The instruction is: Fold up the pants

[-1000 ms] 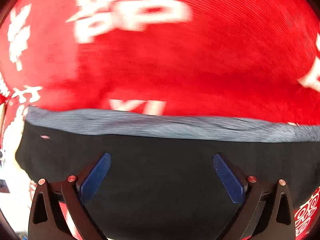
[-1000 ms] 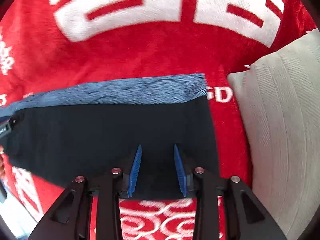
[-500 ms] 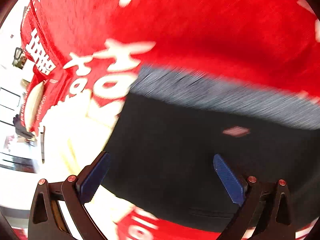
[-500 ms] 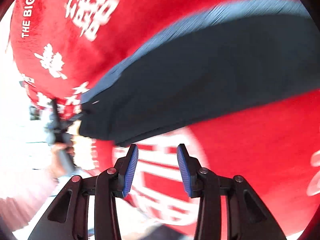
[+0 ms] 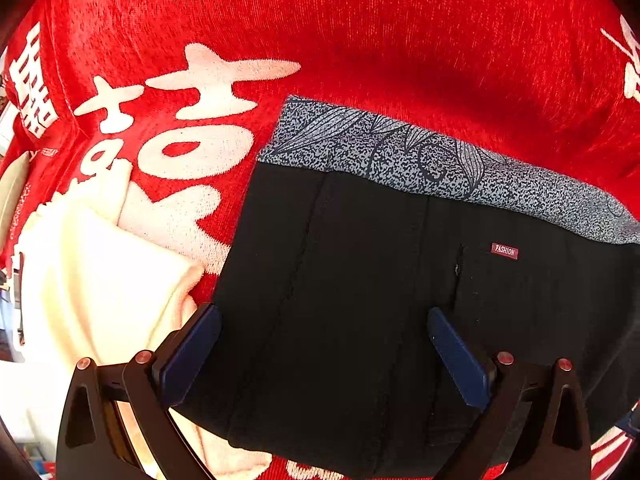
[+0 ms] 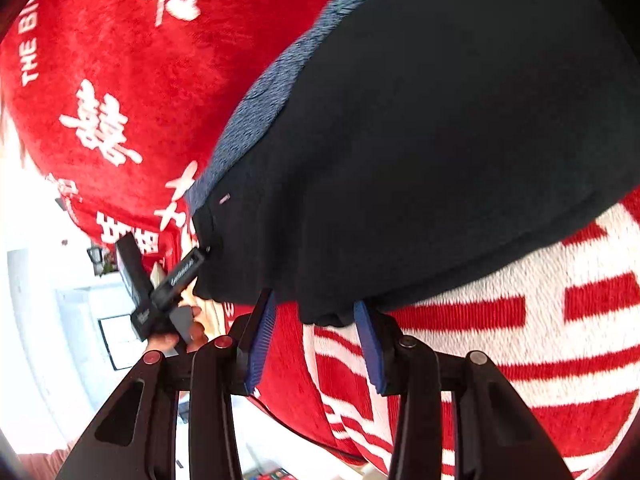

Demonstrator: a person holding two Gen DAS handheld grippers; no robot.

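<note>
Black pants (image 5: 360,288) with a grey patterned waistband (image 5: 400,152) lie folded flat on a red blanket (image 5: 360,32). A small red "FASHION" label (image 5: 504,251) sits near the band. My left gripper (image 5: 324,348) is wide open, its jaws low over the pants' left end. In the right wrist view the pants (image 6: 440,140) fill the upper right. My right gripper (image 6: 316,320) is open with a corner of the pants' near edge between its jaws. The left gripper (image 6: 188,272) shows there at the pants' far left end.
The red blanket (image 6: 120,60) has large white characters. A cream folded cloth (image 5: 92,280) lies left of the pants. A bright room and white furniture (image 6: 60,320) show beyond the blanket's left edge.
Both views swung left, then steadied. My left gripper settled over the pants' left end. My right gripper moved off the pants' top down to their near edge. Both stay open.
</note>
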